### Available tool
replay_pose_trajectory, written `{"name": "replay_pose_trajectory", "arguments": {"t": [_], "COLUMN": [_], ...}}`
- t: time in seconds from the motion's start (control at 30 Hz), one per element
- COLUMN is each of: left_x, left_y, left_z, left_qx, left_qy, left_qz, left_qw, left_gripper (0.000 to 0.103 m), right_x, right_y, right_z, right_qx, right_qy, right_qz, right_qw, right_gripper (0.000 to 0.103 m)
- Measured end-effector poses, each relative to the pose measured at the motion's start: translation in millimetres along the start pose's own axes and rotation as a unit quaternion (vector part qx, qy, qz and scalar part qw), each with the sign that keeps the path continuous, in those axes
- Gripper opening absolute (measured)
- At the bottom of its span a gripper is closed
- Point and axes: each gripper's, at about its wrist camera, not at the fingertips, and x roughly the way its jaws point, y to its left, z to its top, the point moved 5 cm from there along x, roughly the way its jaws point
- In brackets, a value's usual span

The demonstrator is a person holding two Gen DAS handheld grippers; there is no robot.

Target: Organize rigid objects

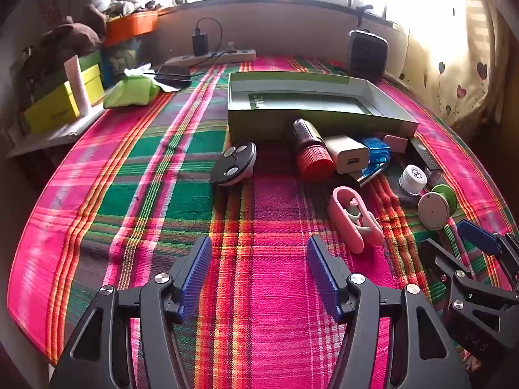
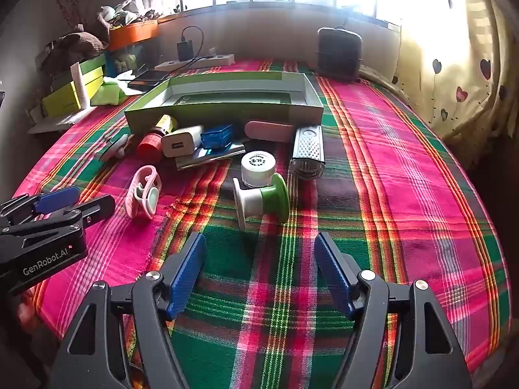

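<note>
Both grippers, left gripper point(image 1: 259, 275) & right gripper point(image 2: 259, 272), are spread wide, nothing held; green spool point(image 2: 262, 199) is best squared between pads before closing, then moved to green box point(image 2: 223, 113).

On the side of my left gripper point(image 2: 58, 209), seen from my right wrist camera at about nine o'clock, I can read "GenRobot.AI" in white letters on the black body. Inside the green box point(image 2: 227, 110), at roughly eleven o'clock from my right gripper, pale letters show on the dark floor panel; I make out "DIA" at most, and partly cut off. From my left wrist camera the same print on the green box point(image 1: 311, 120) appears upside down, near twelve o'clock. The white jar lid point(image 2: 258, 161) carries a round black stamp with small figures in its middle, too small for me to read. My right gripper point(image 1: 480, 249), at four o'clock, bears embossed marks that I cannot read.
</note>
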Motion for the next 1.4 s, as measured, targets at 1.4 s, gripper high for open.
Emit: {"name": "replay_pose_trajectory", "arguments": {"t": [1.4], "left_x": [-4.0], "left_y": [-0.1], "left_z": [0.2], "left_qx": [0.003], "left_qy": [-0.004], "left_qz": [0.001], "left_qw": [1.0000], "left_gripper": [0.060], "right_x": [-0.2], "right_y": [-1.2], "right_z": [1.2], "right_qx": [-0.001], "right_qy": [-0.008], "right_qz": [-0.002], "right_qw": [1.000], "right_gripper": [0.072]}}
